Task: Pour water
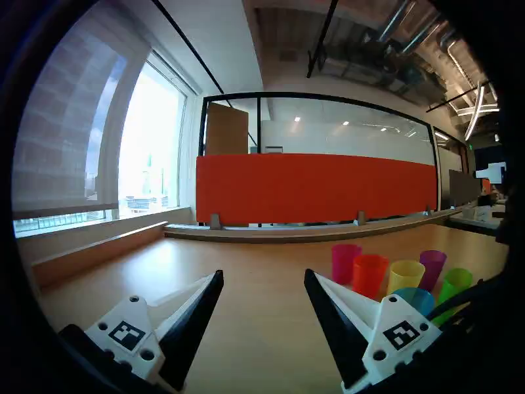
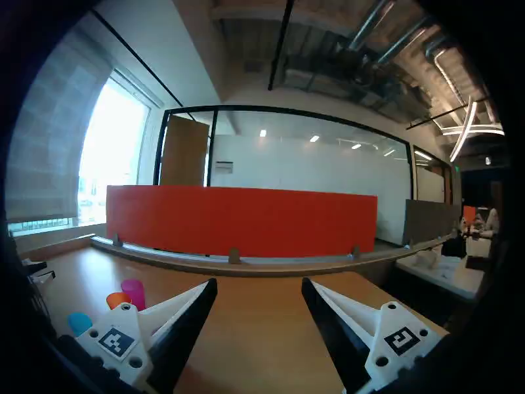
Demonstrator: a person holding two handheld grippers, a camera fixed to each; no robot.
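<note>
both open and empty: our left gripper point(image 1: 262, 274) sits just left of the upright cups point(image 1: 369, 272), our right gripper point(image 2: 259, 282) farther off to their right.

Worktop point(image 1: 262, 282): light wood, matte. 6 plastic cups upright in a tight cluster twd its right side, left gripper view: magenta cup point(image 1: 345, 261), orange cup point(image 1: 369, 274), yellow cup point(image 1: 405, 276), purple cup point(image 1: 432, 265), green cup point(image 1: 455, 284), blue cup point(image 1: 415, 299) nearest. Red divider point(image 1: 315, 187) stands along far edge.
</note>
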